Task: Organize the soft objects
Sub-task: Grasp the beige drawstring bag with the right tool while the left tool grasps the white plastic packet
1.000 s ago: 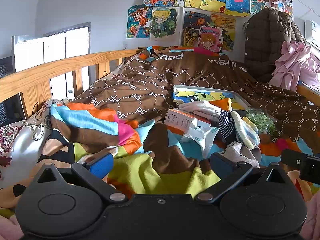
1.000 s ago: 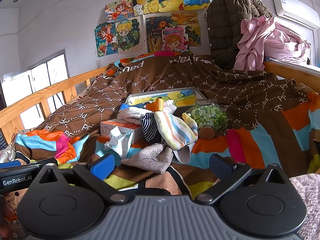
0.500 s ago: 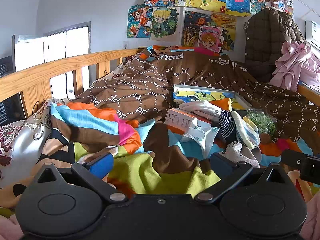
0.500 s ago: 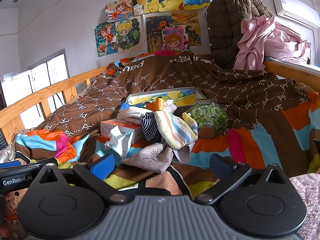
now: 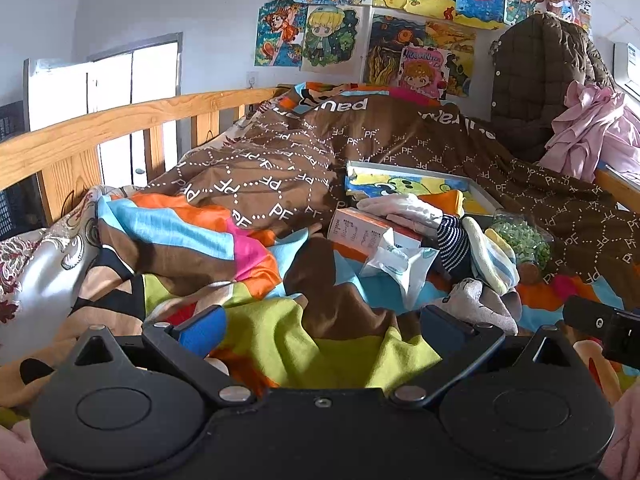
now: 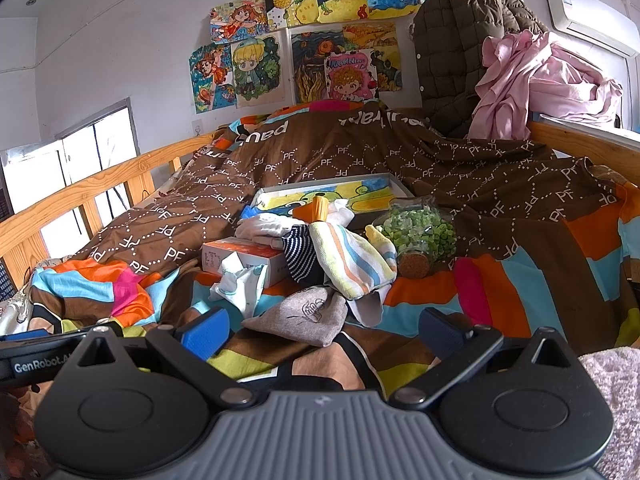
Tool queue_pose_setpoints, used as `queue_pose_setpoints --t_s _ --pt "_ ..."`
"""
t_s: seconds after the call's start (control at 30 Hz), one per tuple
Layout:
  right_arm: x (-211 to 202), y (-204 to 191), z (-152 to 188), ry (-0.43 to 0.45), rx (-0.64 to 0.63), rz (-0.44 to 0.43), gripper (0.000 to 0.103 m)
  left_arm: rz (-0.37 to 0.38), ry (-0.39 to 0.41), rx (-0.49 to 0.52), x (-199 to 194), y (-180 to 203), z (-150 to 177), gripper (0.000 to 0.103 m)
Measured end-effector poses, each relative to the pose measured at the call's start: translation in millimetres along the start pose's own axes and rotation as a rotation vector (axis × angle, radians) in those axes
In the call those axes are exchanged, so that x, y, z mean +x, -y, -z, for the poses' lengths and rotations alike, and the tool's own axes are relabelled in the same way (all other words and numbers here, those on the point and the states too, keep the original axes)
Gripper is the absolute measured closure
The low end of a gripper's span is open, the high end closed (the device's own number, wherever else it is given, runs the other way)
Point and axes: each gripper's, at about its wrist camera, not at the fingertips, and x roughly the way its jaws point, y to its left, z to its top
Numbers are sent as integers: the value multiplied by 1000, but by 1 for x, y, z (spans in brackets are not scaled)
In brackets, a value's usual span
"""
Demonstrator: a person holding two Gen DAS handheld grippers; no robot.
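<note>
**Both grippers poised before the sock pile**

The step in hand looks like the first reach: nothing is gripped yet. To do it well, I would go for the nearest loose piece, the grey sock (image 6: 298, 314), and come down on its middle fold with the fingers straddling it, pinching cloth only and not the quilt (image 6: 500, 292) underneath. Lift straight up before moving sideways, because the striped sock (image 6: 352, 260) lies partly over the pile behind it and could drag along.

The right gripper (image 6: 322, 330) hangs low over the quilt with its jaws wide apart and nothing between them. The grey sock lies just ahead of those jaws, a little left of centre, close to the blue left pad (image 6: 204, 336) but apart from it. Behind it the striped sock, a navy striped piece (image 6: 298, 256) and white cloth (image 6: 264, 226) are heaped together, touching the carton (image 6: 240, 256) and leaning toward the tray (image 6: 384, 184). The jar (image 6: 420, 236) of green bits lies on its side just beside the pile, on the right.

The left gripper (image 5: 322, 330) is also spread wide and empty. From its view the pile sits ahead and to the right, with the grey sock (image 5: 476, 304) near the right finger; whether it touches is hard to tell at the fisheye edge. A crumpled packet (image 5: 400, 264) lies between carton and jaws.
</note>
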Motion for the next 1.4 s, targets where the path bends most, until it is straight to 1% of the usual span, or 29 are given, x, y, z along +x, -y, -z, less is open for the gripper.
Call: queue_pose_setpoints --t_s 0.13,0.27,0.37,0.47,0.6,0.7,0.77,0.83,1.0,1.1,1.17,1.23,1.33,1.4 --pt "3 1 -5 -23 28 -20 0 -2 -3 -6 -1 6 -4 1" --pt "12 2 -13 -52 35 -18 0 -5 26 -13 5 6 -5 1" --pt "20 5 -19 -59 9 -18 0 -12 22 1 23 9 -9 1" --pt "35 7 -25 -73 -4 -30 0 2 26 5 40 11 -16 1" --pt "63 11 -30 -147 3 -61 0 23 37 54 67 11 -29 1" --pt "85 15 -31 -225 22 -99 0 52 34 63 87 7 -40 1" --pt "99 17 -31 -257 37 -128 0 72 22 42 101 4 -44 1" --pt "111 18 -31 -280 47 -150 0 97 0 49 116 2 -47 1" --pt "142 28 -28 -350 119 -186 0 166 -50 166 148 15 -50 1" --pt "155 32 -23 -380 149 -193 0 216 -73 240 165 25 -50 1" --pt "162 33 -21 -384 141 -196 0 247 -91 268 177 30 -50 1" --pt "167 29 -19 -385 99 -192 0 278 -111 289 188 33 -49 1" --pt "174 20 -16 -375 33 -196 0 327 -139 308 204 36 -50 1" --pt "180 17 -15 -382 15 -200 0 362 -157 312 212 36 -51 1"
